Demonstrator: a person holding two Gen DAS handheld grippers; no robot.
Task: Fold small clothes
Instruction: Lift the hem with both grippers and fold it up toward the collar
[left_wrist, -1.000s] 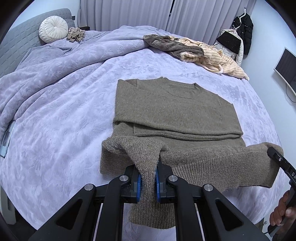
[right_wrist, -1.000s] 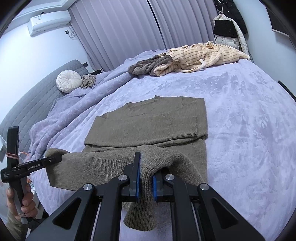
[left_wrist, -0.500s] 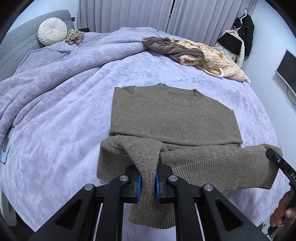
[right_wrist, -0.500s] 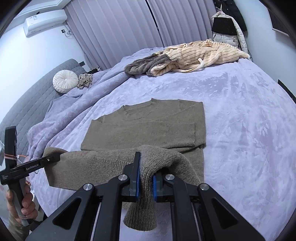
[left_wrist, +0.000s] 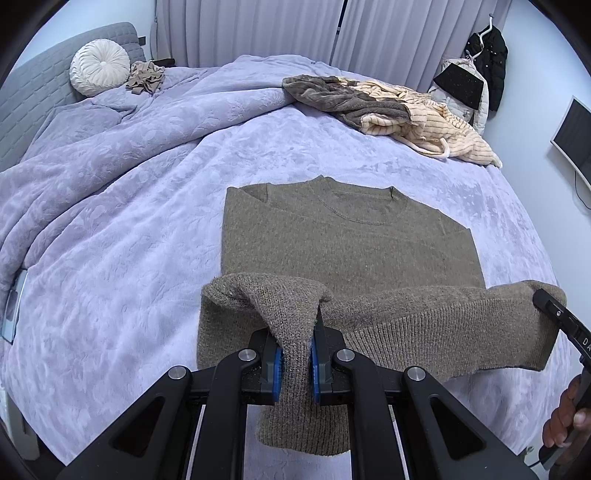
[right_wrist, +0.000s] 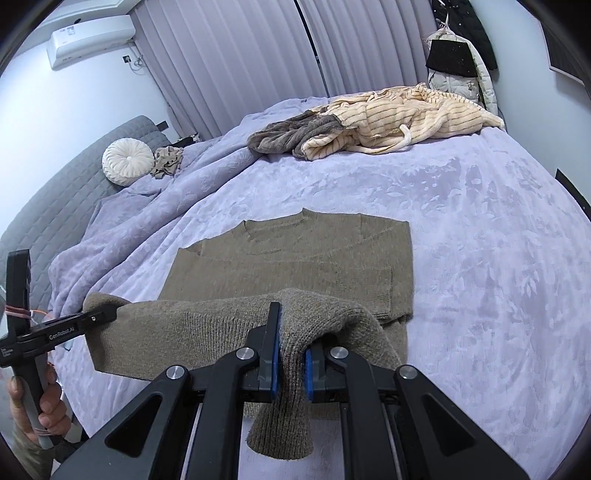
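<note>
"GenRobot.AI" reads on the left gripper (right_wrist: 107, 315), both it and the right gripper (right_wrist: 291, 354) clenching the olive sweater (right_wrist: 314, 258)'s raised near hem, its lower body hidden behind.

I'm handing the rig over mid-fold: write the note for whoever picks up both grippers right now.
Left gripper: shut on the left bottom corner of the olive sweater.
Right gripper: shut on the right bottom corner of the same hem.
Sweater: lying on the lavender bedspread, collar at the far end, sleeves already folded in across the body; the hem is lifted and stretched between the two grippers.
Done: sleeves in, hem picked up.
Left: carry the hem up to the collar, lay it flat, release. The striped cream and grey clothes at the far edge look unfolded.
</note>
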